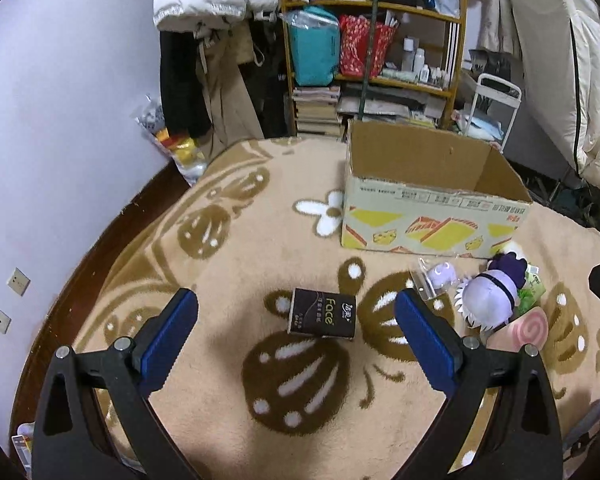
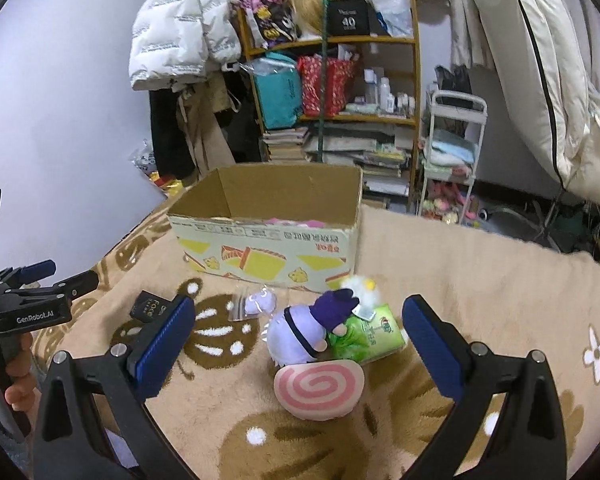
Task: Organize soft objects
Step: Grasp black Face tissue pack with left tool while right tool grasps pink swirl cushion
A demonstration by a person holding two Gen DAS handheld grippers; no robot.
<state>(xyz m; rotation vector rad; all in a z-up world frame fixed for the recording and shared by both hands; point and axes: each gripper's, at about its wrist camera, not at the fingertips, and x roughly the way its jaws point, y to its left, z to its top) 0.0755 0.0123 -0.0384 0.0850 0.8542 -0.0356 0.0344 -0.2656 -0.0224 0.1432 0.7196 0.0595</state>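
Note:
My left gripper [image 1: 296, 310] is open and empty above a black "Face" tissue pack [image 1: 323, 314] lying on the patterned blanket. My right gripper [image 2: 298, 312] is open and empty over a pile: a lilac plush doll [image 2: 300, 334], a pink spiral cushion [image 2: 319, 388], a green tissue pack [image 2: 370, 334] and a small bagged lilac plush [image 2: 260, 303]. The open cardboard box [image 2: 268, 246] stands behind the pile, with something pink inside. The pile also shows at the right of the left wrist view, with the doll [image 1: 490, 298] foremost there.
A beige blanket with brown flower patterns [image 1: 300, 384] covers the surface. Behind the box are a cluttered wooden shelf [image 2: 340, 80], hanging coats [image 2: 180, 32] and a white cart [image 2: 452, 152]. A wall is at the left. The left gripper's body [image 2: 32, 300] shows at the right wrist view's left edge.

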